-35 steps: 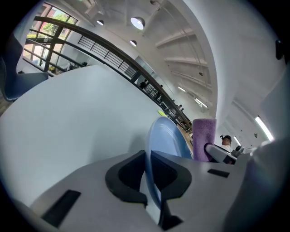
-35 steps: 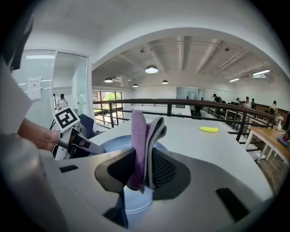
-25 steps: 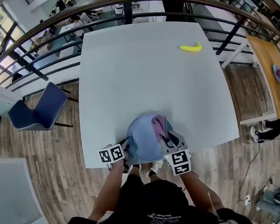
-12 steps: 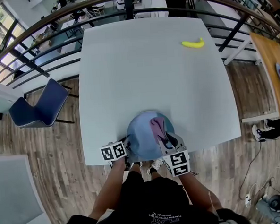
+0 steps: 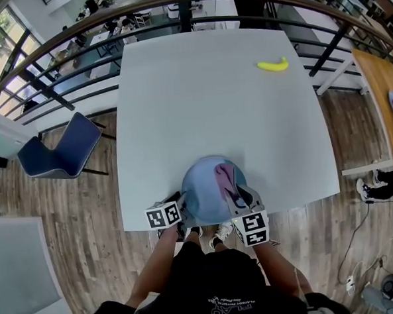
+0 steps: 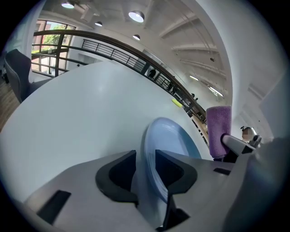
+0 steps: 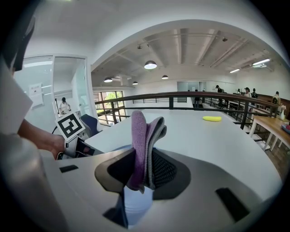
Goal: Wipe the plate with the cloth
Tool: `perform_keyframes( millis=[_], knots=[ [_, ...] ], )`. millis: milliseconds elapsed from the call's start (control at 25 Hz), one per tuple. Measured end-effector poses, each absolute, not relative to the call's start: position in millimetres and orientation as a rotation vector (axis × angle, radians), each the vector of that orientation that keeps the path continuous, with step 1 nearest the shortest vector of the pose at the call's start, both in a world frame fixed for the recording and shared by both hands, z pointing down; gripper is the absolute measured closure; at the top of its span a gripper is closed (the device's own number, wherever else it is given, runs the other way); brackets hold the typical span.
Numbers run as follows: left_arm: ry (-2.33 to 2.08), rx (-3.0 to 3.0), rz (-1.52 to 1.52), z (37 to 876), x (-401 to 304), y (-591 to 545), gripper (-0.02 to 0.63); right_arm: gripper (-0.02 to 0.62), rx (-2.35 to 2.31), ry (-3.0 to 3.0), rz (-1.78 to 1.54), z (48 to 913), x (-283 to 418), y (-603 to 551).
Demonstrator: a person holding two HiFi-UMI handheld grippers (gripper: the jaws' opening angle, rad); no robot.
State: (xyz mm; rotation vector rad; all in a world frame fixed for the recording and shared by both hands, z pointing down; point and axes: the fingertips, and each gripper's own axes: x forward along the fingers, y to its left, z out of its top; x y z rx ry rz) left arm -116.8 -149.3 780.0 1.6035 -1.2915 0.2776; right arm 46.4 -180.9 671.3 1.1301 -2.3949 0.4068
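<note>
Purple cloth (image 7: 139, 136): pinched tight between the closed jaws of the right gripper (image 7: 144, 159), folded, with a grey face beside the purple one. It looks soft and limp, so it is best gripped close to the fold to stop it bunching.
Left gripper (image 6: 146, 157): its jaws have just been opening and stand apart. The plate's near rim sits between them, and the pads do not press on it.
Blue plate (image 6: 171, 136): its near-left rim is straddled by the left gripper, and the rest lies just ahead of and below the right gripper's tips. It looks stiff, smooth and probably slippery, perhaps breakable, and the rim is the place to take hold.
Plate's contents: no food shows, only the cloth over its right part. I cannot tell whether the cloth touches it.
White table (image 5: 206, 99): under both grippers, with the plate at the near edge.
Banana (image 5: 271, 65): far beyond the right gripper, well apart from the plate.
</note>
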Motion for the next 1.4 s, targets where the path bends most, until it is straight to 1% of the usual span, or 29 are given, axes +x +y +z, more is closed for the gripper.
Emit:
perform_keyframes(
  millis=[160,240,440,560,720,840,1040,1400],
  knots=[
    [-1.325,1.634,0.257,759,-123,-154,0.463,0.489,1.144,-2.416,0.377,660,43,-186],
    [-1.37,1.662,0.261,743,-129,-161,0.477,0.489,1.147,-2.427,0.369,656,41,-188],
    [-1.426,1.752,0.156,695,-141,-195,0.568,0.489,1.164,-2.471,0.296,632,30,-207],
    [-1.422,1.783,0.068,667,-148,-199,0.594,0.489,1.195,-2.479,0.276,615,30,-210],
    [-1.41,1.932,-0.045,623,-145,-216,0.594,0.489,1.251,-2.479,0.249,600,42,-221],
    [-1.435,2.049,-0.072,593,-145,-230,0.594,0.489,1.277,-2.488,0.228,588,45,-233],
    [-1.459,2.101,0.018,575,-150,-244,0.594,0.489,1.301,-2.532,0.185,558,37,-247],
    [-1.478,2.199,-0.106,531,-147,-259,0.594,0.489,1.312,-2.598,0.142,520,26,-258]
  ],
)
